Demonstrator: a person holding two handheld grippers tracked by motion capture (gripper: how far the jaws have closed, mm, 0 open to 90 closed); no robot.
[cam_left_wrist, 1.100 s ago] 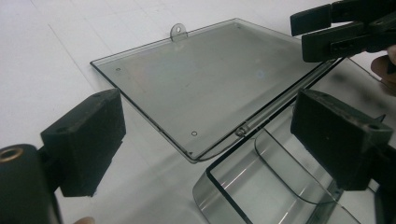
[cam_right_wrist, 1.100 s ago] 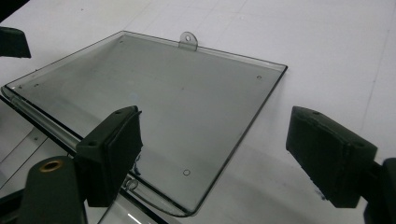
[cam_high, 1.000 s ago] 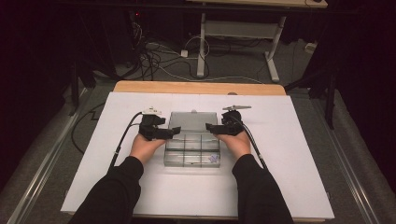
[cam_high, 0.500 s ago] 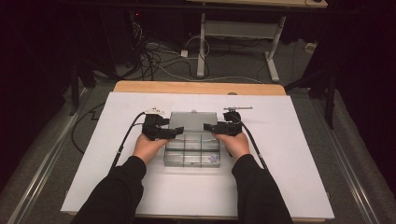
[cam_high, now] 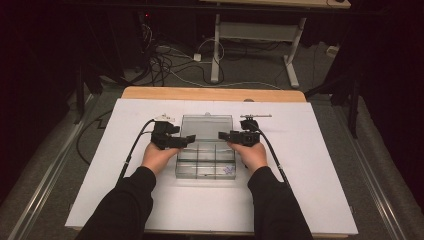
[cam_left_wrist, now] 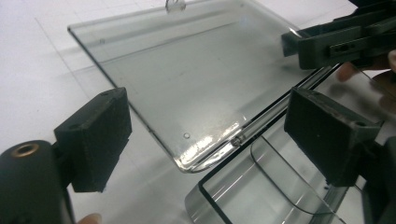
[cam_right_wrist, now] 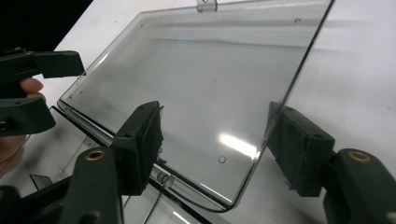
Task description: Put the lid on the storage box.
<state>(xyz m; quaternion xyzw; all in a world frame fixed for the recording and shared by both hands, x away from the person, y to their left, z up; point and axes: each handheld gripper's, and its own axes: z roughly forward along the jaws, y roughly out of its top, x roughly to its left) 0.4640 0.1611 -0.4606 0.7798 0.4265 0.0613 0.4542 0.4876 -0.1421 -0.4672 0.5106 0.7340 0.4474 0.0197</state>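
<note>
The clear box [cam_high: 206, 160] lay mid-tabletop [cam_high: 320, 200], lid [cam_high: 207, 127] flat toward the far edge; left tongs [cam_high: 189, 140] apart, right tongs [cam_high: 224, 135] apart and closing around the lid's corner.

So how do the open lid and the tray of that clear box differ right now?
The lid lies folded back flat on the white table, on the side away from the person; the tray sits nearer the hands. The lid is one plain pane with a small latch tab at its far edge; the tray is split by dividers into compartments. Both are clear plastic, joined along the hinge, with the left gripper and right gripper at its ends.
</note>
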